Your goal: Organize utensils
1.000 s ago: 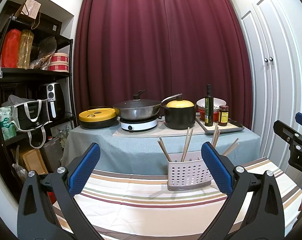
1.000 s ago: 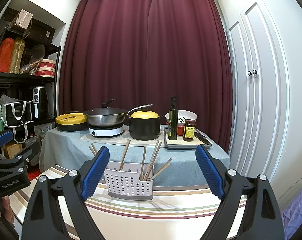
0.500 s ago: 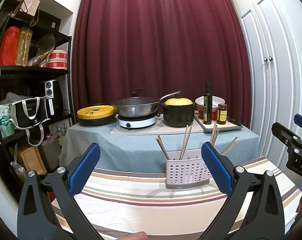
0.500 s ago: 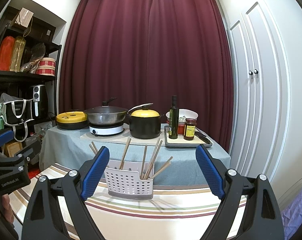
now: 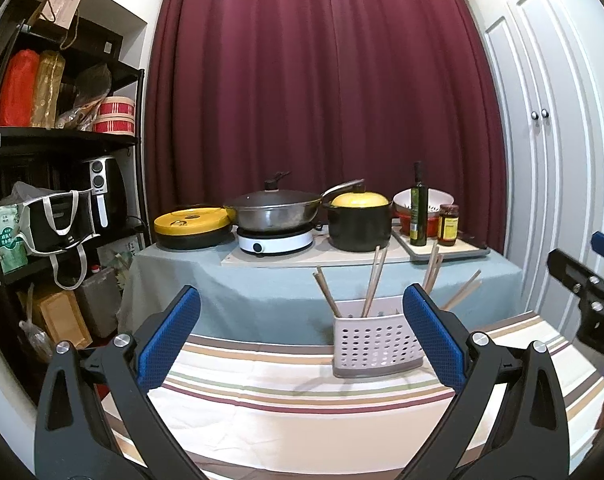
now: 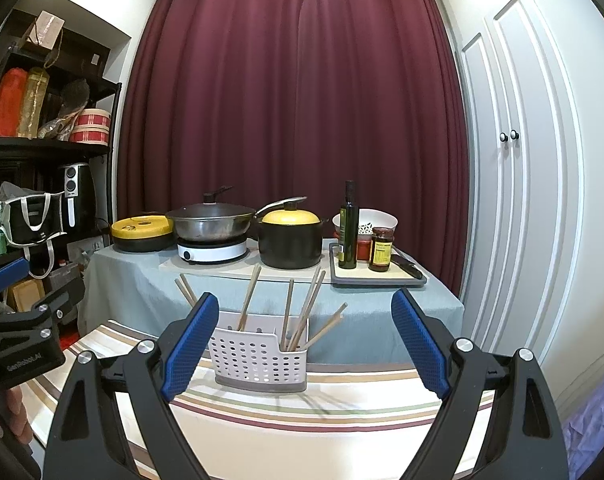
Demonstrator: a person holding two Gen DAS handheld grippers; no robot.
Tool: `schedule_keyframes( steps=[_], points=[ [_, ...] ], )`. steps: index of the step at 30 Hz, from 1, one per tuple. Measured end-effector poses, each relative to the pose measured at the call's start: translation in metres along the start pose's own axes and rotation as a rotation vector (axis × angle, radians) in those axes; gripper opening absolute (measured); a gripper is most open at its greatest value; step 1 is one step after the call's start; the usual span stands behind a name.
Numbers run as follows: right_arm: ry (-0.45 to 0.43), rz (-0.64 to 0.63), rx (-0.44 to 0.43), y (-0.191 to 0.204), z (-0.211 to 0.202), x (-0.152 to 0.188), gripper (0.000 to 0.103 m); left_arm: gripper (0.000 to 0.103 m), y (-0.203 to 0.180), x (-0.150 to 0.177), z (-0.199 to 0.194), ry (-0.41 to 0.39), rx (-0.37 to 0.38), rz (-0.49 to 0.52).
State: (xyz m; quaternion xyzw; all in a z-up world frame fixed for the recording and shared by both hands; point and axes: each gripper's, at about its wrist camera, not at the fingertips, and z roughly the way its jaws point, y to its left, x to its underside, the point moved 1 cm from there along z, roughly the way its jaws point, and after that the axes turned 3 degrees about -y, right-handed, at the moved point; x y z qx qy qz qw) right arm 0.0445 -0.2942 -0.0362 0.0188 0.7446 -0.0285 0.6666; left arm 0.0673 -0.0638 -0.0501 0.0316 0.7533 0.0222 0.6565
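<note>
Both grippers eased back, nothing held.
Left gripper (image 5: 302, 336) & right gripper (image 6: 305, 346) jaws wide, empty; chopsticks (image 6: 302, 312) all in caddy (image 6: 258, 356) on striped table (image 6: 302, 436). Prob. done.

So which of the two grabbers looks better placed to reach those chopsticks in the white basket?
Probably the right gripper: the basket sits nearly between its open fingers, chopsticks ahead. For the left gripper, also open, the basket lies off to its right.
</note>
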Motion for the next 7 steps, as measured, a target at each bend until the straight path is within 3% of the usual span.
schedule_keyframes(
  steps=[7],
  points=[
    [0.045,0.008,0.016,-0.008,0.018,0.014,0.086,0.099,0.01,0.026,0.043,0.129,-0.01,-0.032]
  ],
)
